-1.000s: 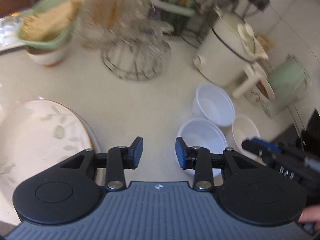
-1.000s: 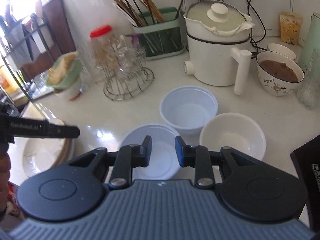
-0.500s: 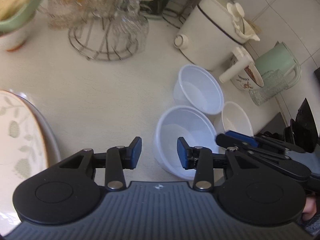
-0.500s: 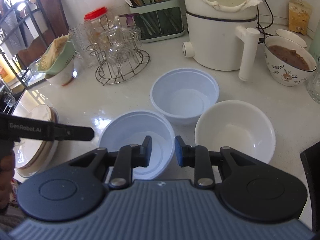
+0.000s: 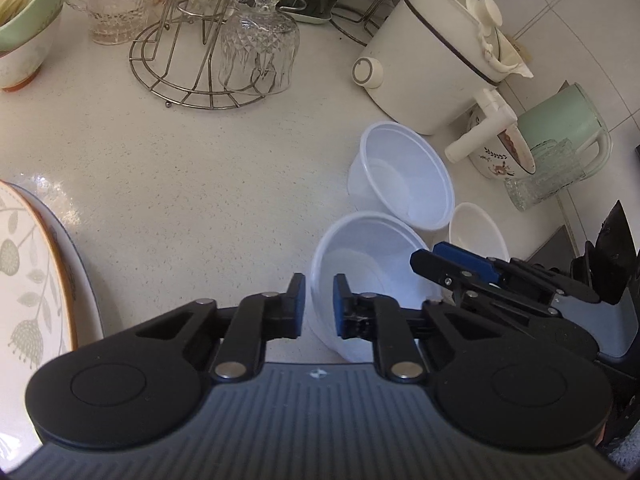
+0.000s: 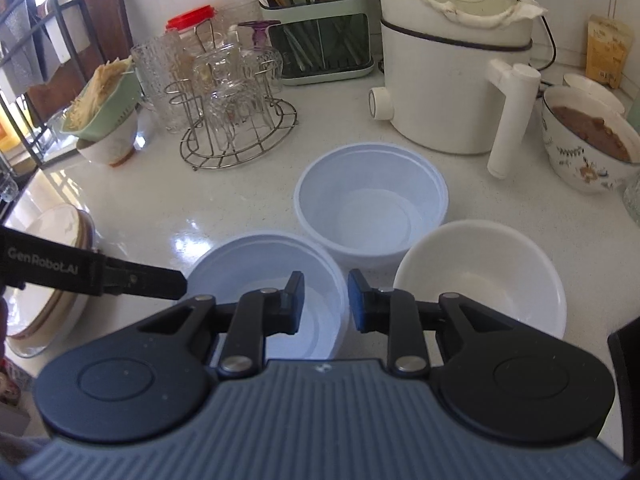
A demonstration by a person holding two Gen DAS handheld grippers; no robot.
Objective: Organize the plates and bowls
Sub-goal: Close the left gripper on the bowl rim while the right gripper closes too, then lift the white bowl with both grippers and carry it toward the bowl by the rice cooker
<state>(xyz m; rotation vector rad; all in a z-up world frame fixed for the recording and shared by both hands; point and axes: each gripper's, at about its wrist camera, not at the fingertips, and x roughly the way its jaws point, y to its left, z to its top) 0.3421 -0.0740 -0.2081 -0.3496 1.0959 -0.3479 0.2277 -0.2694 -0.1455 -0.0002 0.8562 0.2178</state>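
Your countertop, white and speckled, carries everything listed here. 1 white electric cooker with a lidded top and a side handle stands at the back right. 1 stack of plates sits at the far left edge; your left wrist view shows a leaf pattern on the top plate. 1 wire glass rack holds upturned cut glasses, with 1 red-lidded jar behind it. 1 green utensil holder holds chopsticks. 1 floral bowl with brown contents sits at the right, and 1 green bowl of pale shreds rests atop another bowl at the left. 1 green kettle shows in your left wrist view. Task items: 3 white bowls, grouped close together at centre: the far plastic bowl, the near plastic bowl and the opaque white bowl. Your left gripper reads "GenRobot.AI" along its side in the right wrist view; its jaws straddle the left rim of the near plastic bowl with a narrow gap, and you cannot tell whether they pinch it. Your right gripper hangs over that bowl's right rim, jaws spread, holding nothing.
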